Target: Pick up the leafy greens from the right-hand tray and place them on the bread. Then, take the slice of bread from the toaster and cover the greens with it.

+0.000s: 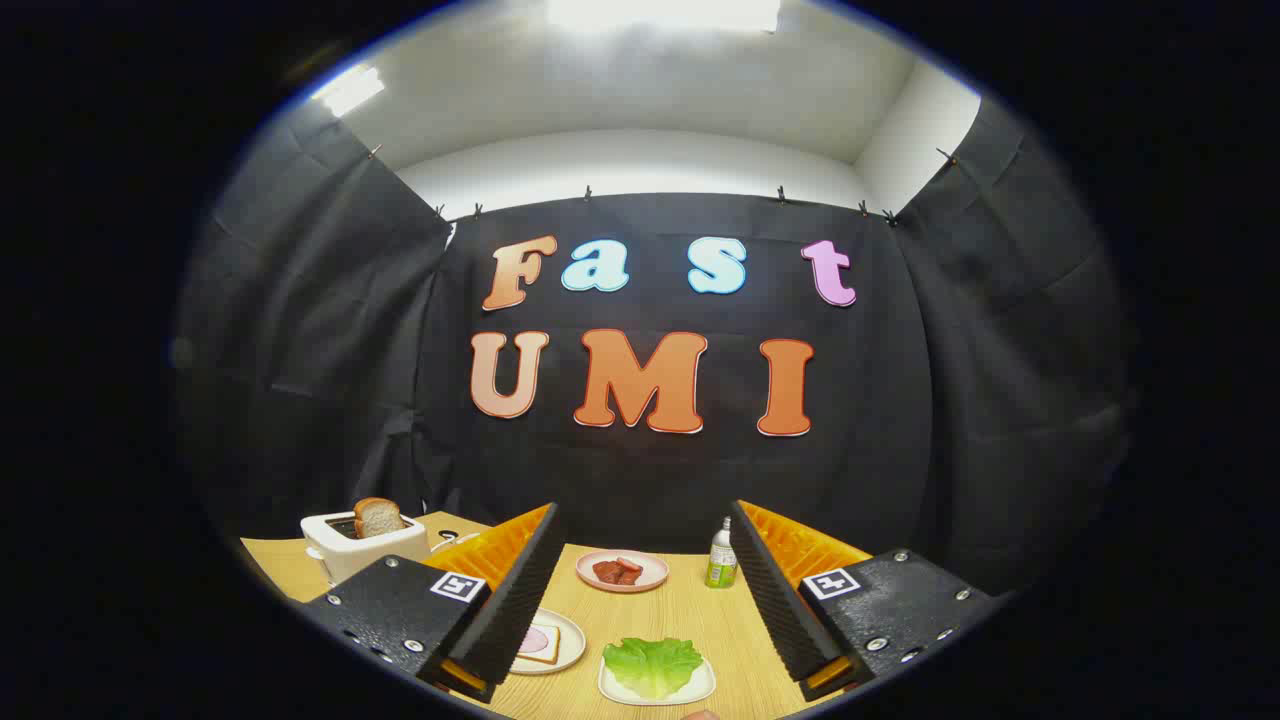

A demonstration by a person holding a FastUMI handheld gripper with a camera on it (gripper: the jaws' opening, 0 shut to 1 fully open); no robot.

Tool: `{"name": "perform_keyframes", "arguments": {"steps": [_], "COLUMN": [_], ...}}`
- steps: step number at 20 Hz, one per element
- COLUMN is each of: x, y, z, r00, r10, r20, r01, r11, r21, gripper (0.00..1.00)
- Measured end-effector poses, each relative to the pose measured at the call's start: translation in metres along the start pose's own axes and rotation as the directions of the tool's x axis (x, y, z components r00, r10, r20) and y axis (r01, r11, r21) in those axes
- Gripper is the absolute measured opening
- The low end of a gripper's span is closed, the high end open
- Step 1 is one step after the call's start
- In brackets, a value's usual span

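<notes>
My gripper (645,600) is open, its two black ridged fingers (520,590) spread wide above the wooden table (690,610) with nothing between them. A green lettuce leaf (652,664) lies on a white tray (700,688) below and between the fingers, toward the right. Left of it a white plate (572,640) holds a bread slice topped with pink ham (538,642), partly hidden by the left finger. Beyond the left finger stands a white toaster (362,545) with a slice of bread (378,517) sticking up from its slot.
A pink plate (650,578) with red meat pieces (617,571) sits farther back on the table, between the fingers. A small green-and-white bottle (721,555) stands beside the right finger. The black cloth wall closes off the back.
</notes>
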State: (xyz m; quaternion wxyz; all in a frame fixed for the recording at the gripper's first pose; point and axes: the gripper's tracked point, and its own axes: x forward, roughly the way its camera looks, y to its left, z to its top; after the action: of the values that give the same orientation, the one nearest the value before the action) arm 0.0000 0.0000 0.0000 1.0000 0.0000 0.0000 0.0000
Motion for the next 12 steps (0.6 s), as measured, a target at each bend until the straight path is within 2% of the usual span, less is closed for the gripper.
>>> {"name": "perform_keyframes", "arguments": {"steps": [5, 12], "x": [0.020, 0.051], "y": [0.011, 0.012], "z": [-0.018, -0.035], "r00": [1.000, 0.998], "r10": [0.009, -0.043], "r20": [-0.019, -0.038], "r01": [-0.010, 0.041], "r11": [1.000, 0.998], "r21": [-0.013, -0.036], "gripper": [0.99, 0.99]}}
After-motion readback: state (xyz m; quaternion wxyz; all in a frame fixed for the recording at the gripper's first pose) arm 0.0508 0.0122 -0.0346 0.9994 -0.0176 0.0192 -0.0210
